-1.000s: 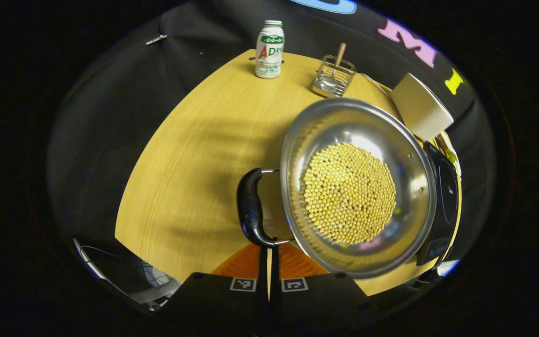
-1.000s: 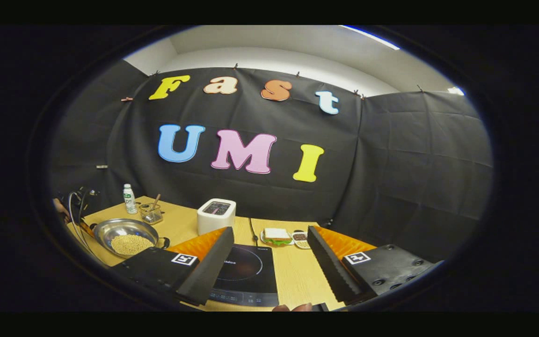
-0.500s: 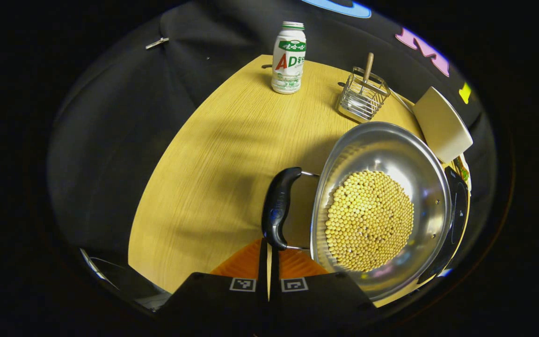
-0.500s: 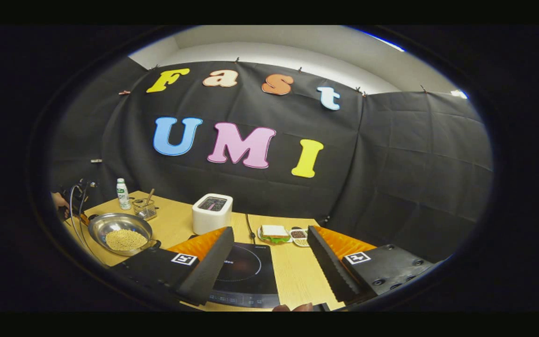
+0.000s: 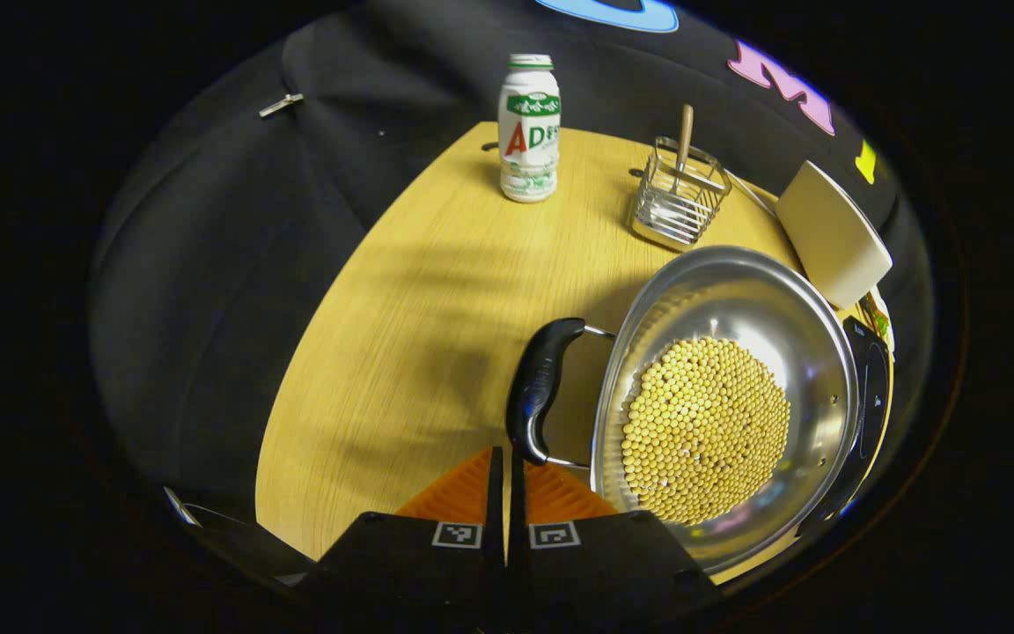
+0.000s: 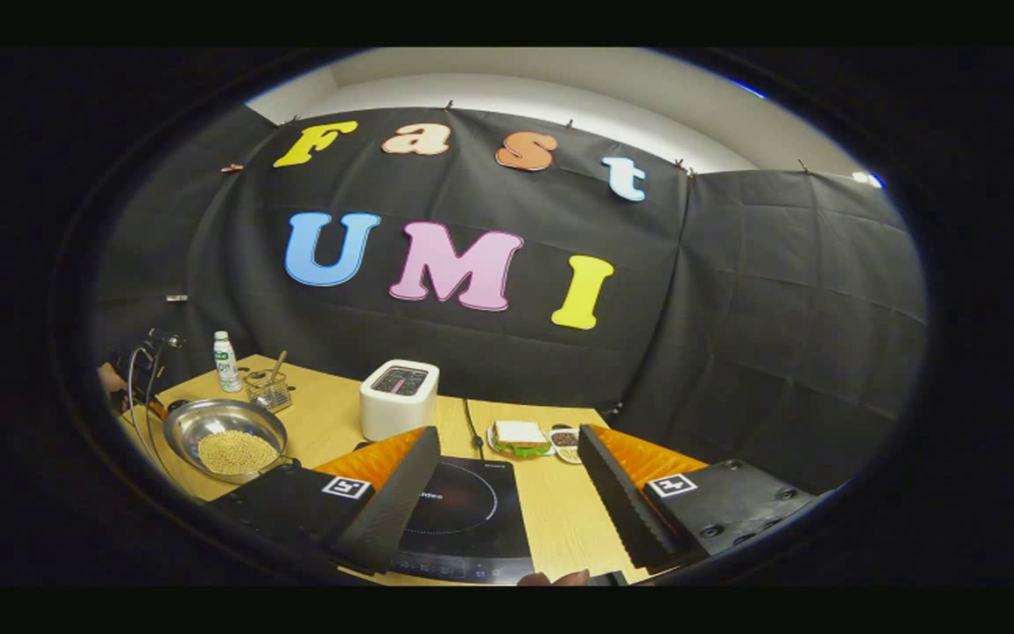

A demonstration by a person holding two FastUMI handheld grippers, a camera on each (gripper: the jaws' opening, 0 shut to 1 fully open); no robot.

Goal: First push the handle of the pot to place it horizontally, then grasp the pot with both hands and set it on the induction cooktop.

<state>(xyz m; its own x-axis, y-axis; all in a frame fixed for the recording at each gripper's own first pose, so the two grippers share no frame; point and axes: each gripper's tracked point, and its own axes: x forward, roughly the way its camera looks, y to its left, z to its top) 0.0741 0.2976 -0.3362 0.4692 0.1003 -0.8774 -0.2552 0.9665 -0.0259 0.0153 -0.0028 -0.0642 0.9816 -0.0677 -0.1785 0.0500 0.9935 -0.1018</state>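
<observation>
The pot (image 5: 736,405) hides most of the cooktop (image 5: 868,405) at the desk's right edge, and in the right gripper view the near finger (image 6: 384,511) covers the cooktop's front-left corner, bowl contents too small to tell

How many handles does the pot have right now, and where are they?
2 visible: one handle on the pot side facing the shut left gripper; the other handle on the side toward the induction cooktop.

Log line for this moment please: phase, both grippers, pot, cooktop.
phase: handle push | left gripper: shut, tips at black handle | right gripper: open above induction cooktop | pot: on table, off cooktop
</observation>
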